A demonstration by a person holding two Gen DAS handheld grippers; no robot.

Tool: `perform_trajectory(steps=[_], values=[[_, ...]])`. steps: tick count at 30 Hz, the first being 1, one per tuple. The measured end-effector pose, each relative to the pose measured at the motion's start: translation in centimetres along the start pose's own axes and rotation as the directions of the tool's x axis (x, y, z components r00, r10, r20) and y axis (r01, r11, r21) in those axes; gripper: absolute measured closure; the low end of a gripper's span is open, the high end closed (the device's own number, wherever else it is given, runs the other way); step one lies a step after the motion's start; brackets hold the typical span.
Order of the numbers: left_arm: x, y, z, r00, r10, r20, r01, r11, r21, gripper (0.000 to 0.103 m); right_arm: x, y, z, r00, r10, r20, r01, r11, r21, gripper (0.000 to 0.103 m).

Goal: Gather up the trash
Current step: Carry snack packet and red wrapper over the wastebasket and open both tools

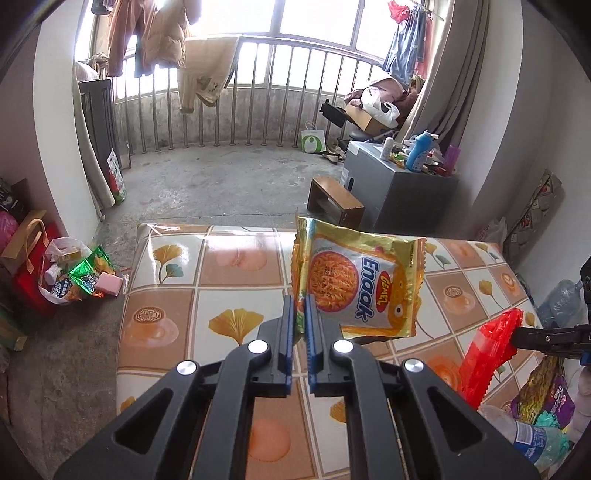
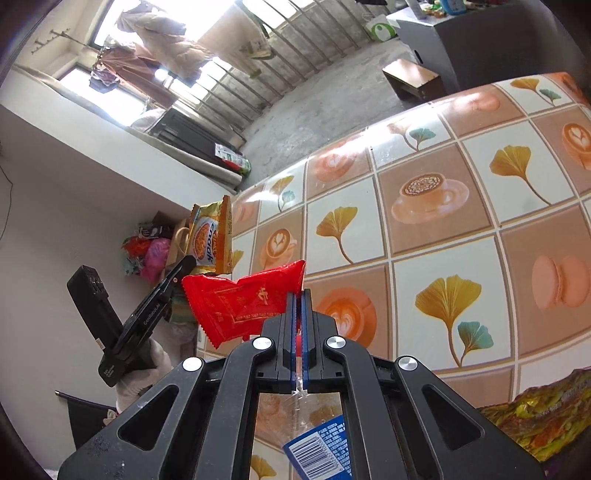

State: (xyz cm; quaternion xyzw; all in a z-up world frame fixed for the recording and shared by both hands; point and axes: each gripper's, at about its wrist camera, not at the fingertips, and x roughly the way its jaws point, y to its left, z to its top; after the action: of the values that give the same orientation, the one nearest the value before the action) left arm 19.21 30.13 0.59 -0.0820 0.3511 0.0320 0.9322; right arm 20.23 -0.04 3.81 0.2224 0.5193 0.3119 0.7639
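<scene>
Left tongs (image 1: 301, 314) pinch noodle packet (image 1: 364, 288) (corner) — right tongs (image 2: 300, 310) pinch red wrapper (image 2: 240, 299).

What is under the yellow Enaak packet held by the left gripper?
The Enaak packet, pinched by the left gripper, hangs over the tiled tablecloth. Only cloth shows around and below it; the patch directly behind the packet is hidden.

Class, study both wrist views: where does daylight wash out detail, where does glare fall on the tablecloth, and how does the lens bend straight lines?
Left wrist view: the window is blown out white; sheen whitens the tablecloth near its far edge. Right wrist view: the window is also overexposed, glare streaks the tablecloth's far edge, and its grid squares bow into curves. Both views darken at the corners.
</scene>
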Motion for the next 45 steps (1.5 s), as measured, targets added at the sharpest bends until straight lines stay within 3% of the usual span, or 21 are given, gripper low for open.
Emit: perform_trajectory(steps=[10, 20, 26, 32, 38, 45], values=[[-4.4, -4.6, 2.0, 0.990, -0.117, 0.077, 0.110, 0.989, 0.099, 0.098, -7.3, -1.6, -2.4, 0.978, 0.044, 0.206, -0.061, 0.995, 0.077, 0.103], [-6.4, -11.4, 2.7, 0.975, -0.206, 0.082, 0.185, 0.959, 0.216, 0.098, -13.9, -6.2, -5.3, 0.934, 0.033, 0.355, -0.099, 0.981, 0.168, 0.103], [-7.5, -16.3, 2.7, 0.959, -0.274, 0.073, 0.242, 0.926, 0.290, 0.098, -17.2, -8.7, -6.5, 0.901, 0.019, 0.433, -0.116, 0.973, 0.199, 0.103], [-7.6, -22.8, 2.2, 0.934, -0.357, 0.029, 0.322, 0.873, 0.365, 0.098, -20.4, -11.7, -8.3, 0.867, -0.020, 0.497, -0.120, 0.961, 0.248, 0.103], [-7.2, -30.1, 1.3, 0.894, -0.445, -0.047, 0.419, 0.795, 0.439, 0.098, -24.0, -15.6, -10.7, 0.822, -0.084, 0.564, -0.127, 0.937, 0.325, 0.103], [-5.8, -39.8, -0.4, 0.821, -0.533, -0.205, 0.559, 0.674, 0.482, 0.098, -28.8, -21.2, -14.9, 0.747, -0.237, 0.621, -0.107, 0.879, 0.464, 0.103]])
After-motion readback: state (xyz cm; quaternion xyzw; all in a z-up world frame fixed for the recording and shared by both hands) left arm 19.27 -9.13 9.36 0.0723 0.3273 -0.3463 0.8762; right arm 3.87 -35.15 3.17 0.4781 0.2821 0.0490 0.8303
